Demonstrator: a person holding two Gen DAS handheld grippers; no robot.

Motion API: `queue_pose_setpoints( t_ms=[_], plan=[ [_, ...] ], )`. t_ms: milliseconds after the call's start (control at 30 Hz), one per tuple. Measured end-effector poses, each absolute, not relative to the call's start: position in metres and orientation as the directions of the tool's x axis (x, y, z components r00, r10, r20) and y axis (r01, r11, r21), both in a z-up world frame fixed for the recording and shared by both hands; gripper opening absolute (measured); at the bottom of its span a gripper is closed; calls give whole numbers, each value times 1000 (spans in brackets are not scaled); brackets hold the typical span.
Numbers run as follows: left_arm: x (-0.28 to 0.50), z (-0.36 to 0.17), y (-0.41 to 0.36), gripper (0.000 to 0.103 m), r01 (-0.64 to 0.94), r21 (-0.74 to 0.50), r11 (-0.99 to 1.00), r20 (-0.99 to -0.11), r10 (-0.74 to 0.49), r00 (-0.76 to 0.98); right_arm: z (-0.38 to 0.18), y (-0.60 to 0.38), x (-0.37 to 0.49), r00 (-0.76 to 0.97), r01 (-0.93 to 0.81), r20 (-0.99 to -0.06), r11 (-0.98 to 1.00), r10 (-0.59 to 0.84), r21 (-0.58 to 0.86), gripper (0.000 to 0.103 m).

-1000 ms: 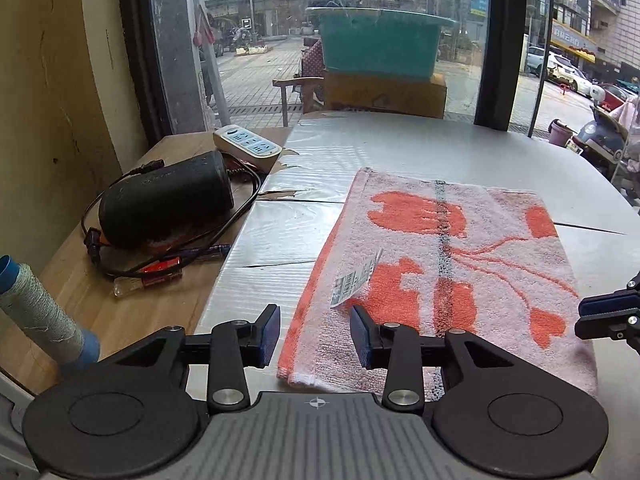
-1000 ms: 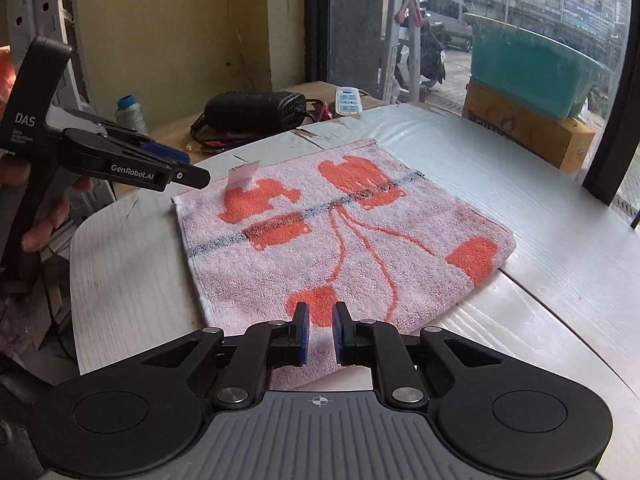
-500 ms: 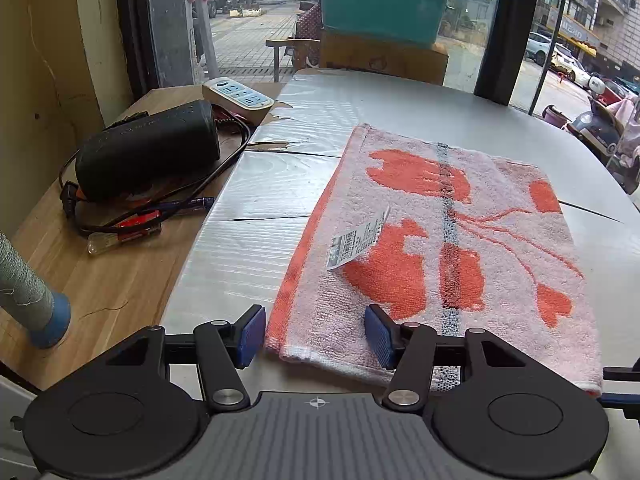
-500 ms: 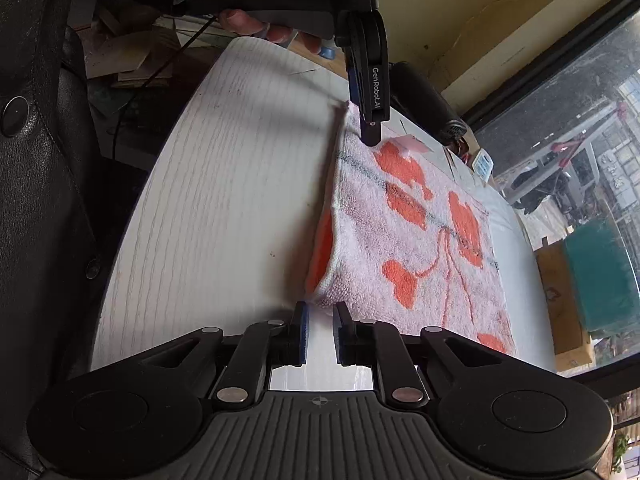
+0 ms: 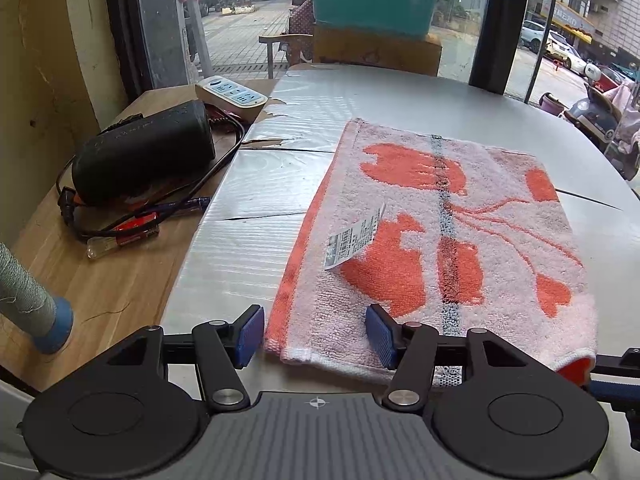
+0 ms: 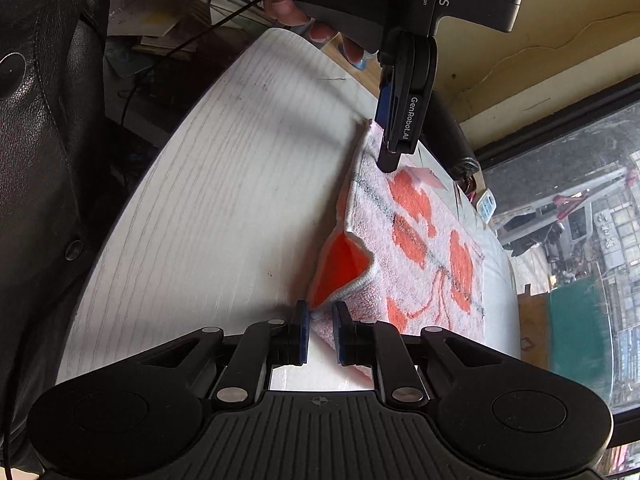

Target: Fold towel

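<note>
A pink towel (image 5: pixel 448 220) with orange flower shapes lies flat, folded, on the white table (image 5: pixel 240 248); a paper tag (image 5: pixel 354 238) sticks up from it. My left gripper (image 5: pixel 316 334) is open, its jaws straddling the towel's near left corner. My right gripper (image 6: pixel 320 332) is turned on its side and open a narrow way, with the towel's (image 6: pixel 420 240) near right corner between its pads. The top layer at that corner is lifted, showing an orange underside (image 6: pixel 340 264). The left gripper also shows in the right wrist view (image 6: pixel 394 148), above the far corner.
To the left, a wooden bench (image 5: pixel 100 280) holds a black cylinder speaker (image 5: pixel 144 152), cables, a power strip (image 5: pixel 232 92) and a thread spool (image 5: pixel 28 300). A window with a green tub (image 5: pixel 372 0) is behind the table. A black leather chair (image 6: pixel 44 120) stands at the table's near side.
My left gripper moved forward and opened wider around the near left corner. My right gripper rolled on its side, came down to the near right corner and opened slightly around it.
</note>
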State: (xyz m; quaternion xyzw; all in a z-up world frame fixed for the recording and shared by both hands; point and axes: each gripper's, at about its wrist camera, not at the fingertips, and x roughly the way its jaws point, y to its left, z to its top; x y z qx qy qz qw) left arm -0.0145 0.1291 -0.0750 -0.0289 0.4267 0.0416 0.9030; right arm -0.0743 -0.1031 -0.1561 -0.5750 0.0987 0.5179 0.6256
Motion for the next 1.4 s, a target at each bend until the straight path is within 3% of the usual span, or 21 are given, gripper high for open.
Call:
queue_pose_setpoints(
  t_ms=[67, 167, 333, 533, 800, 1000, 1267, 1333, 1367, 1400],
  plan=[
    [-16, -74, 128, 59, -98, -14, 995, -774, 51, 631, -159, -104, -77, 457, -751, -708, -193, 539, -632, 3],
    [-21, -72, 125, 59, -74, 5, 997, -770, 51, 636, -161, -108, -82, 472, -757, -685, -143, 555, -637, 3],
    [-37, -67, 111, 59, 63, 78, 995, -751, 17, 660, -129, -123, -65, 400, -884, -718, 33, 569, -466, 3],
    [-55, -73, 83, 62, 228, 275, 934, -727, 47, 685, -96, -146, -45, 402, -913, -690, 207, 602, -351, 3],
    [-67, -67, 62, 65, 409, 319, 855, -724, -59, 688, -69, -158, -21, 391, -916, -643, 342, 658, -207, 3],
    [-61, -83, 34, 65, 446, 424, 788, -708, -19, 706, -48, -162, -4, 396, -901, -594, 420, 700, -107, 3],
    [-45, -82, 43, 64, 402, 434, 806, -709, 31, 704, -40, -172, 9, 441, -871, -563, 486, 699, -80, 3],
    [-43, -80, 43, 50, 398, 425, 813, -706, 23, 708, -41, -173, 11, 440, -868, -560, 492, 702, -66, 3],
    [-43, -78, 43, 24, 400, 417, 816, -706, 14, 708, -41, -173, 12, 440, -867, -559, 495, 703, -60, 3],
    [-42, -77, 43, 6, 405, 400, 823, -710, -2, 704, -41, -174, 13, 442, -865, -558, 499, 702, -56, 3]
  ],
)
